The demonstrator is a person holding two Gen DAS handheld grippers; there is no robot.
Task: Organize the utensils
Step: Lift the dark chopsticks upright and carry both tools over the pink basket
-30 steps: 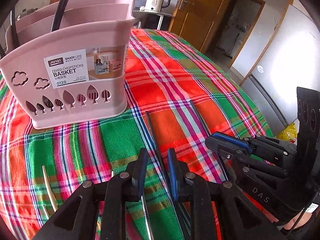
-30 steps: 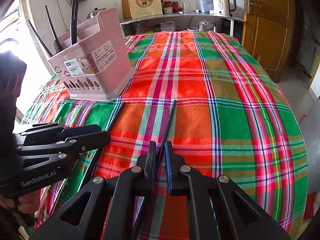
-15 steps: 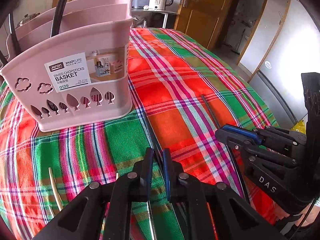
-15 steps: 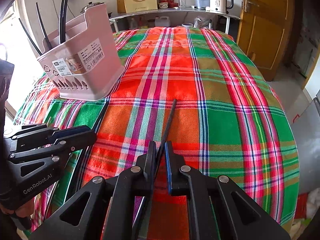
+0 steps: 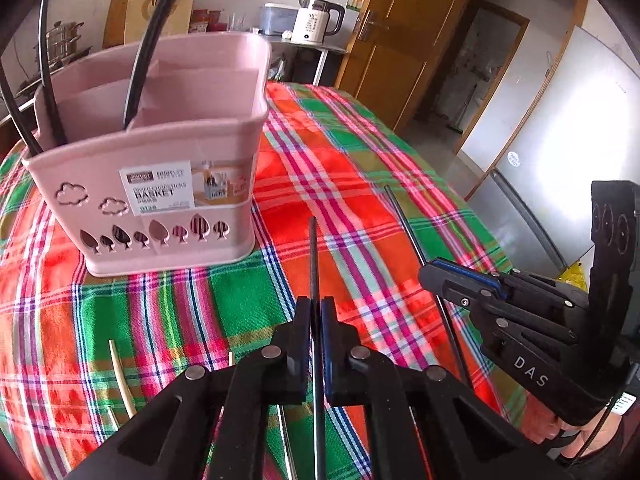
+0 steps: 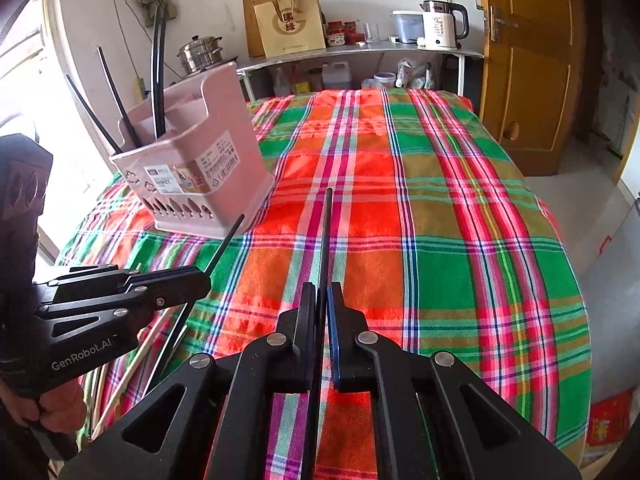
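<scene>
In the left wrist view my left gripper (image 5: pixel 316 305) has its jaws closing tight on a black chopstick (image 5: pixel 313 256), which points forward above the plaid tablecloth (image 5: pixel 360 152). In the right wrist view my right gripper (image 6: pixel 322 293) is likewise closing on a second black chopstick (image 6: pixel 326 240), also raised off the cloth. Each gripper shows in the other's view: the right gripper (image 5: pixel 436 276) at the right, the left gripper (image 6: pixel 200 280) at the left. The pink divided basket (image 5: pixel 168 160) (image 6: pixel 200 168) stands ahead and to the left, with several black utensils (image 6: pixel 158 80) upright in it.
Pale wooden chopsticks (image 5: pixel 120 376) (image 6: pixel 132 364) lie on the cloth near the front left. Behind the table a shelf carries a white kettle (image 6: pixel 438 26), a paper bag and jars. A wooden door (image 6: pixel 528 72) is at the right. The table edge drops away on the right.
Both grippers have risen, each lifting its black chopstick off the cloth. The left jaws have narrowed from a clear gap onto their chopstick. The basket has not moved.
</scene>
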